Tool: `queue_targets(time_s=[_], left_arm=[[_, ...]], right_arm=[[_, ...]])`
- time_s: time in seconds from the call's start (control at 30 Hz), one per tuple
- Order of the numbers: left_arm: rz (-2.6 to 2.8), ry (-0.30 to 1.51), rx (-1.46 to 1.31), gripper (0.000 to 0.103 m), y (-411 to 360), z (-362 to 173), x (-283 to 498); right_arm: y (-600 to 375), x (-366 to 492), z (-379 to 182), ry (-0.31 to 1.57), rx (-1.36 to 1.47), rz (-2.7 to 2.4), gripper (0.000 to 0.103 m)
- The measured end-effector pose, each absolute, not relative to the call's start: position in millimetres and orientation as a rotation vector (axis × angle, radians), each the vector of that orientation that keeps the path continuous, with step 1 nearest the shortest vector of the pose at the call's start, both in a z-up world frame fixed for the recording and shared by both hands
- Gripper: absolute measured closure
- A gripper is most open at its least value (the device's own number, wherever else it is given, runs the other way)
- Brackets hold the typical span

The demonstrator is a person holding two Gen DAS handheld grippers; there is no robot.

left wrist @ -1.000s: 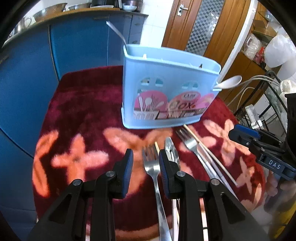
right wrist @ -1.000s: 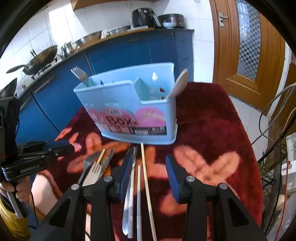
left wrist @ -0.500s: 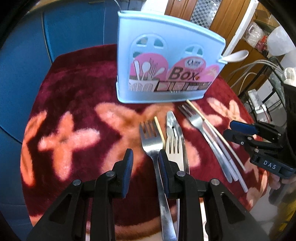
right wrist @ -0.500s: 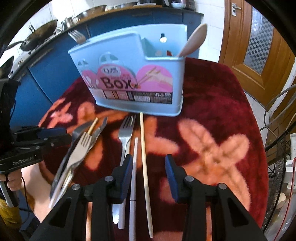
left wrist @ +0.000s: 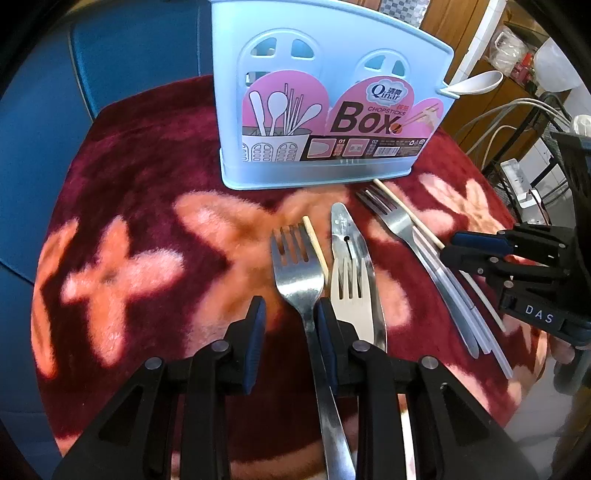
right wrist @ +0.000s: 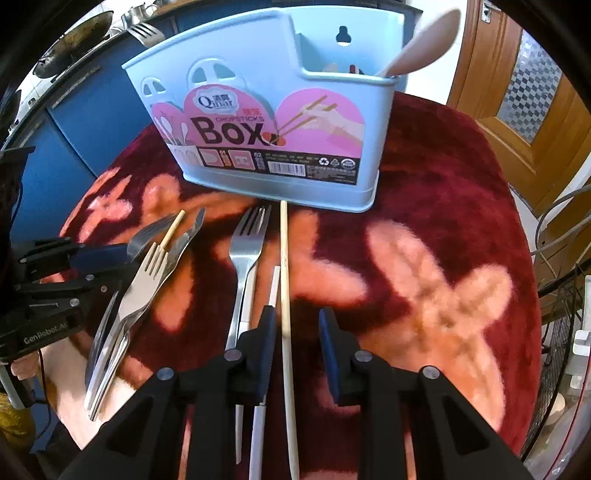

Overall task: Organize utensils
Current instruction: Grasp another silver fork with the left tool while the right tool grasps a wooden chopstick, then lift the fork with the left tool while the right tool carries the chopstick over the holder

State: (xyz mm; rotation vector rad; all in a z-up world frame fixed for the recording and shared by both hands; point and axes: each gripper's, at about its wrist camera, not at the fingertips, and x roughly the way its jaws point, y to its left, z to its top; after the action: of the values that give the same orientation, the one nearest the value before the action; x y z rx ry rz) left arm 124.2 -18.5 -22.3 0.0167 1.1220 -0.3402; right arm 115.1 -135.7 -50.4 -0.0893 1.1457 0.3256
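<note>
- The left gripper (left wrist: 290, 325) hangs low over the table, its jaws a little apart. A steel fork (left wrist: 299, 273) has its neck between them, close against the right-hand pad; I cannot tell whether that pad touches it, and the other pad stands clear.
- The right gripper (right wrist: 297, 336) points steeply down too, and its jaws are closing. A pale wooden chopstick (right wrist: 283, 280) runs lengthwise between them, nearer the left-hand pad, and neither pad presses on it.
- Just left of that chopstick, in the right wrist view, lie a white chopstick (right wrist: 274, 286) and a second steel fork (right wrist: 246, 243), side by side, tines towards the box.
- Further left is a heap: a pale fork (right wrist: 149, 273) lies on a butter knife (left wrist: 349, 240), with a short chopstick (left wrist: 314, 245) beside them.
- All this cutlery lies loose on a dark red cloth with pink flowers (right wrist: 436, 288) that covers the table.
- Behind it stands the light blue utensil box (right wrist: 280, 110), upright, its pink label facing the grippers. A beige spoon (right wrist: 421, 48) leans out of its right-hand compartment, and a fork (right wrist: 146, 31) sticks up at the left end.
- Beyond are blue kitchen cabinets (left wrist: 122, 48) and a wooden door (right wrist: 524, 96).
</note>
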Motion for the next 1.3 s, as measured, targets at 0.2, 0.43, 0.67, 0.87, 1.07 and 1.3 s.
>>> queue_targets(time_s=[0.2, 0.43, 0.67, 0.87, 1.07, 1.3], left_arm=[[-0.350, 1.112, 0.002, 0.084, -17, -23, 125], [-0.358, 1.128, 0.000, 0.086, -11, -20, 122], [-0.370, 1.173, 0.023, 0.085, -16, -23, 129], [-0.379, 1.164, 0.018, 0.087, -18, -23, 129], [-0.414, 1.111, -0.064, 0.098, -7, -11, 118], [-0.430, 0.992, -0.072, 0.099, 0, 13, 98]], right_arm=[[-129, 121, -52, 1.172, -0.087, 0.331, 0.095], [-134, 116, -53, 1.214, -0.086, 0.330, 0.097], [-128, 128, -56, 1.271, -0.104, 0.342, 0.096], [-126, 139, -60, 1.287, -0.088, 0.346, 0.096], [-141, 124, -52, 1.208, -0.005, 0.350, 0.097], [-161, 93, -30, 1.071, 0.116, 0.367, 0.097]])
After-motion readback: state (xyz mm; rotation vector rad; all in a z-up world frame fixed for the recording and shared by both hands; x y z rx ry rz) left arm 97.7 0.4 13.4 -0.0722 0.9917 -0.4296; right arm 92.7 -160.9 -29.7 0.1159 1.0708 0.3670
